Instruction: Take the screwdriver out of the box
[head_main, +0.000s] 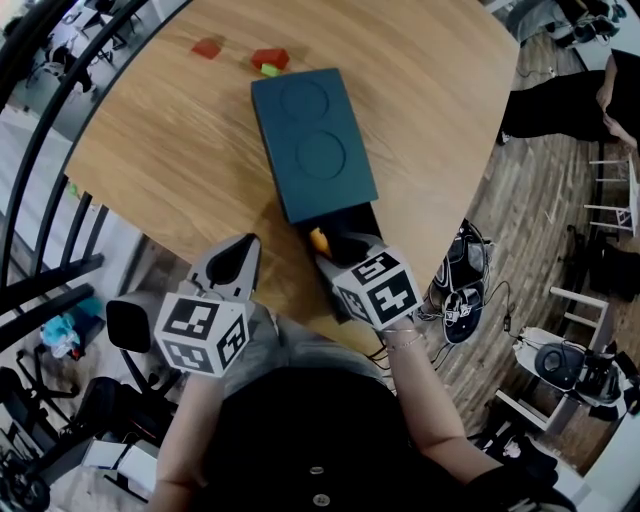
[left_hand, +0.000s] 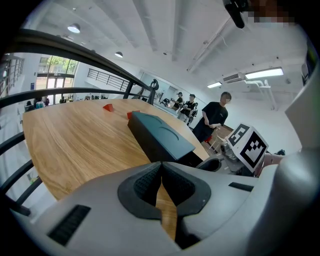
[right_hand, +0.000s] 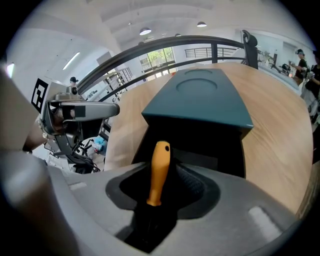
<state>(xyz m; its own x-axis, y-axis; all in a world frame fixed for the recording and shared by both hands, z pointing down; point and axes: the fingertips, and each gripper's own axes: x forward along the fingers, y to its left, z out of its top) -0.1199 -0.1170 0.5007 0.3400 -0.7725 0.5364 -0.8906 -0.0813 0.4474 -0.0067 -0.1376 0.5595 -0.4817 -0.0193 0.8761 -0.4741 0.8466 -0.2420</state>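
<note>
A: Where's the screwdriver (right_hand: 160, 160)?

B: Btwn the jaws of the right gripper (right_hand: 161, 181). Jaws are closed in on it, pads either side of the handle's lower part. Orange handle points fwd at the box (right_hand: 200, 97).

A: Head view agree?

B: Yep. The right gripper (head_main: 338, 250) sits at the near, open end of the box (head_main: 312, 140), over the black inner tray (head_main: 355, 222) sticking out from under the teal lid. The screwdriver (head_main: 318, 240) shows as an orange bit at the tray's left side, right by the lid edge. Can't tell if it's clear of the tray.

A: Left gripper?

B: The left gripper (head_main: 236, 262) is left of the box, near the desk (head_main: 150, 150) edge, apart from the box. In its own view the left gripper (left_hand: 161, 167) has jaws together w/ pad tips meeting and nothing btwn them. Only desk wood shows thru the gap lower down.

A: Anything else?

B: Far end of the desk, beyond the box: a red block (head_main: 208, 48), a second red block (head_main: 270, 59), and a small yellow-green piece (head_main: 268, 70) touching the second one. A person in black (left_hand: 216, 116) stands past the desk.
</note>
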